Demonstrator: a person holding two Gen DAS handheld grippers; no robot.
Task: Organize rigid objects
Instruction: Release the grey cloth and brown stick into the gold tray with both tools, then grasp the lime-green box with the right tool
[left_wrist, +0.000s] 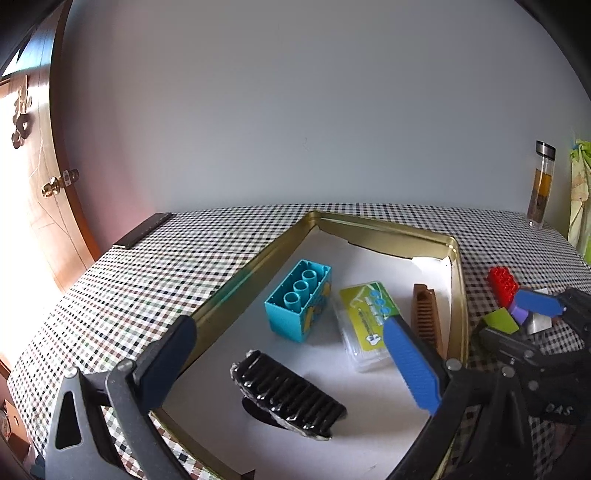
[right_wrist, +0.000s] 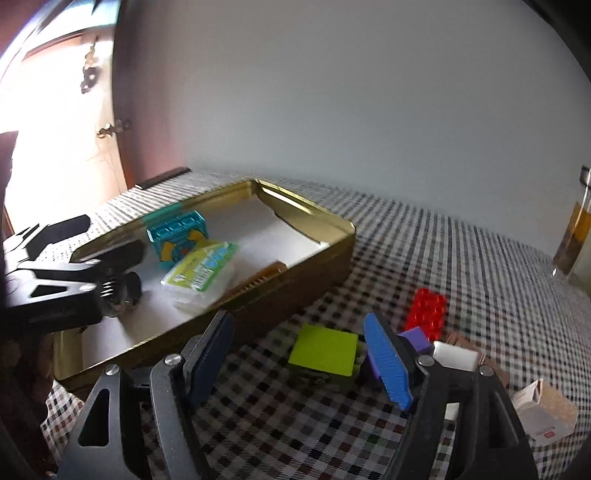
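- Checked cloth covers the surface (left_wrist: 229, 236), which stands against a pale wall, with a wooden door at the far left.
- On it lies a shallow gold tin tray (left_wrist: 458, 280) lined with white paper.
- Inside the tray: a teal building brick (left_wrist: 297, 304) lying with its tubes upward, a clear box with a yellow-green label (left_wrist: 364, 321) just beside it, a brown comb (left_wrist: 426, 314) along the tray's right wall, and a black comb (left_wrist: 290, 395) nearest the camera.
- The left gripper (left_wrist: 291, 354) hangs over the tray with its jaws spread wide; nothing is between them, and the black comb lies below them.
- Outside the tray, to its right, a loose cluster sits on the cloth: a lime-green block (right_wrist: 323, 349), a purple block (right_wrist: 415, 339), a red studded brick (right_wrist: 428, 312) and a white piece (right_wrist: 456, 356).
- The right gripper (right_wrist: 299, 358) is over that cluster, jaws apart and gripping nothing; the lime-green block lies between the fingers, untouched.
- A small carton (right_wrist: 543, 410) lies further right.
- A glass bottle (left_wrist: 541, 184) with amber liquid stands near the wall.
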